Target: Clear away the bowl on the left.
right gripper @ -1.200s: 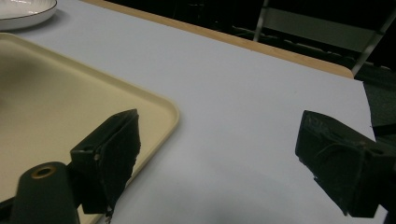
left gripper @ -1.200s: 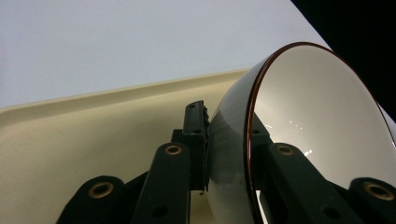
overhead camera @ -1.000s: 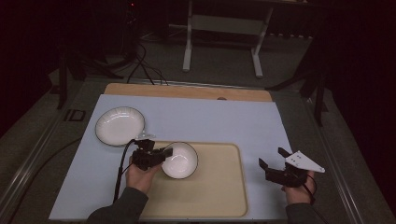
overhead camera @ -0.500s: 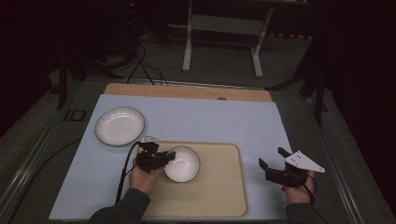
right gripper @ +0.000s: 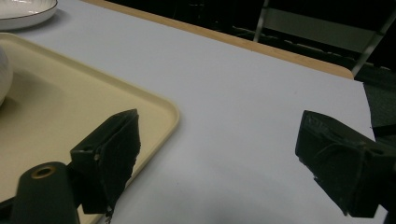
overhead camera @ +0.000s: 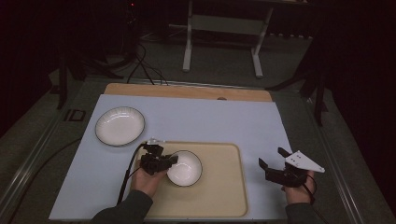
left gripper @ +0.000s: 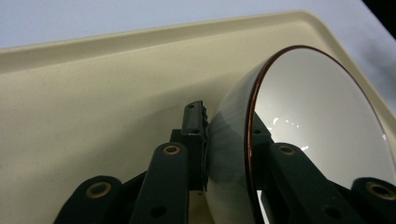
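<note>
Two tongs: left tongs (overhead camera: 173,160) clamp bowl (overhead camera: 185,168) rim over tray (overhead camera: 224,196); right tongs (overhead camera: 271,159) agape, well apart.

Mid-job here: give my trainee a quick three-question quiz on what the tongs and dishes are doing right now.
1. True or false: the left tongs grip the bowl by its rim.
2. What does the bowl sit over? A) the tray B) the plate C) bare table
3. How do the jaws of the right tongs stand?

Key
1. True: one jaw inside, one outside the rim.
2. A
3. Open, holding nothing, beside the tray.
</note>
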Action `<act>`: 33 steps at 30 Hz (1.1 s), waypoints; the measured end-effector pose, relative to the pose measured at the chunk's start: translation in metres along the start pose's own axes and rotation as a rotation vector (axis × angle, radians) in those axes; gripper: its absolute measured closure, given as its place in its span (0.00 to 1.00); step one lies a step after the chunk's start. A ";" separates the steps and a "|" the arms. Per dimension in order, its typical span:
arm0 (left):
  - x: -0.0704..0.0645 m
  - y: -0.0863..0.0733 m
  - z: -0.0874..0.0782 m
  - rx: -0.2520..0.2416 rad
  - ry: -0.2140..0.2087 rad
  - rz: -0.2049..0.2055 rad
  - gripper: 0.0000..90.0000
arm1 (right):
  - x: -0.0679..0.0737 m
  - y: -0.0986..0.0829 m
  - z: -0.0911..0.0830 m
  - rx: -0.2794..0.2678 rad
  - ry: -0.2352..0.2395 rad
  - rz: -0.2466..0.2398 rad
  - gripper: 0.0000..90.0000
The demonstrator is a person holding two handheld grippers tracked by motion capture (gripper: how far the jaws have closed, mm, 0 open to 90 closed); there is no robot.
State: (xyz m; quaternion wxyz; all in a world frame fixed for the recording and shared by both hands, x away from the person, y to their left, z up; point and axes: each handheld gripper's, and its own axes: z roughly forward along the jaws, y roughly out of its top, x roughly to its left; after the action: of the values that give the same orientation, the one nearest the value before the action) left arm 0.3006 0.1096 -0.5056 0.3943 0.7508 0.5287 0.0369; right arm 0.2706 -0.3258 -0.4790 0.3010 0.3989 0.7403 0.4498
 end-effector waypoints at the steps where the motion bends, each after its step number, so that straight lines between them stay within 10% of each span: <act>1: 0.001 0.000 0.001 0.005 0.006 -0.005 0.87 | 0.000 0.000 0.000 0.000 0.000 0.001 0.15; 14: 0.008 -0.005 0.005 0.025 0.006 -0.045 0.86 | 0.000 0.000 0.001 0.000 0.003 0.000 0.15; 33: 0.009 -0.004 0.003 0.011 0.036 -0.043 0.48 | 0.000 0.000 0.001 0.001 0.003 -0.001 0.15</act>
State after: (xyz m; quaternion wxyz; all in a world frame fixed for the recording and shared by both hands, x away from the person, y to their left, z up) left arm 0.3029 0.1156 -0.5137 0.3812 0.7406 0.5519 0.0392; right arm 0.2713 -0.3250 -0.4794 0.3000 0.3979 0.7411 0.4499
